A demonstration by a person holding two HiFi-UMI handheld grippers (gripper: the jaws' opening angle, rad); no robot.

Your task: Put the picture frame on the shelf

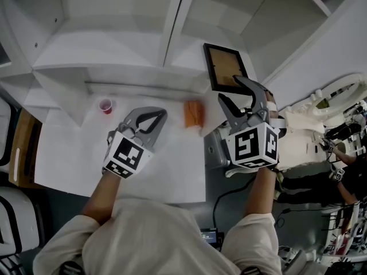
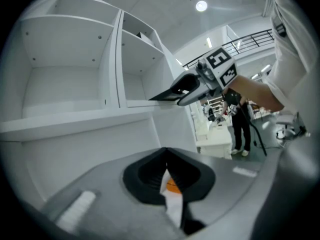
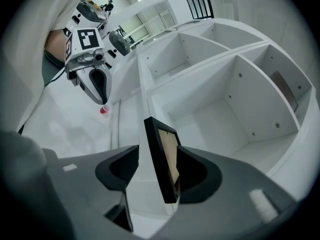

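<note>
Picture frame (image 1: 225, 66) upright, right hand-held gripper (image 1: 230, 89) unclamped

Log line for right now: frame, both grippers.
frame: upright on shelf, between jaws | right gripper: jaws apart, gap beside frame | left gripper: jaws together, empty, over table

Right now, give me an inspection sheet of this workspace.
Surface: white table, in front of the shelf.
Job's things: frame upright in the right bay of the shelf.
Clutter: red cup and orange item on the table.
Grippers: left gripper shut, empty, over the table; right gripper open, frame between its jaws.
Cables: black cable on the floor beside the table.
Surroundings: person standing beyond; white equipment at right.
</note>
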